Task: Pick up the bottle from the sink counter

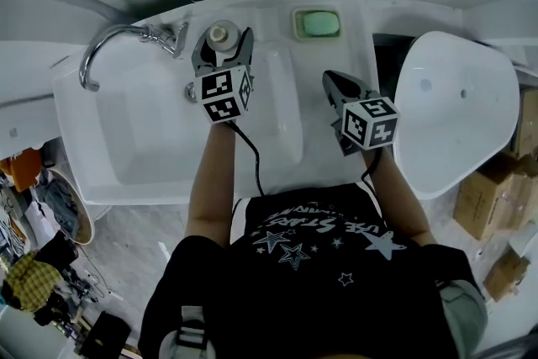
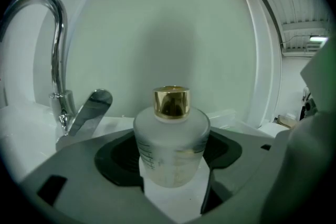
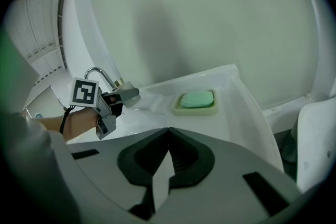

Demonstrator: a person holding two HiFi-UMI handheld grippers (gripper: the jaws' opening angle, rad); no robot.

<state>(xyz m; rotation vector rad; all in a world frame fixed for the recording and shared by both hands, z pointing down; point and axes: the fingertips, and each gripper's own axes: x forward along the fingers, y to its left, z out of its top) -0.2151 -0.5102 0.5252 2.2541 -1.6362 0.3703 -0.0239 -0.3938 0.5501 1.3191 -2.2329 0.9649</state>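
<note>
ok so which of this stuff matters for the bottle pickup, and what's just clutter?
Job:
bottle, on the sink counter
left gripper, fingers either side of it, grip unclear

Lying about:
faucet
green soap in its dish
right gripper, shut and empty

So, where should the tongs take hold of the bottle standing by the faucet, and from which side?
Grip the bottle on its wide frosted body, below the shoulder, not on the narrow gold cap. It stands upright, so come in level from the person's side, one jaw on each flank, as the left tongs are placed.
</note>
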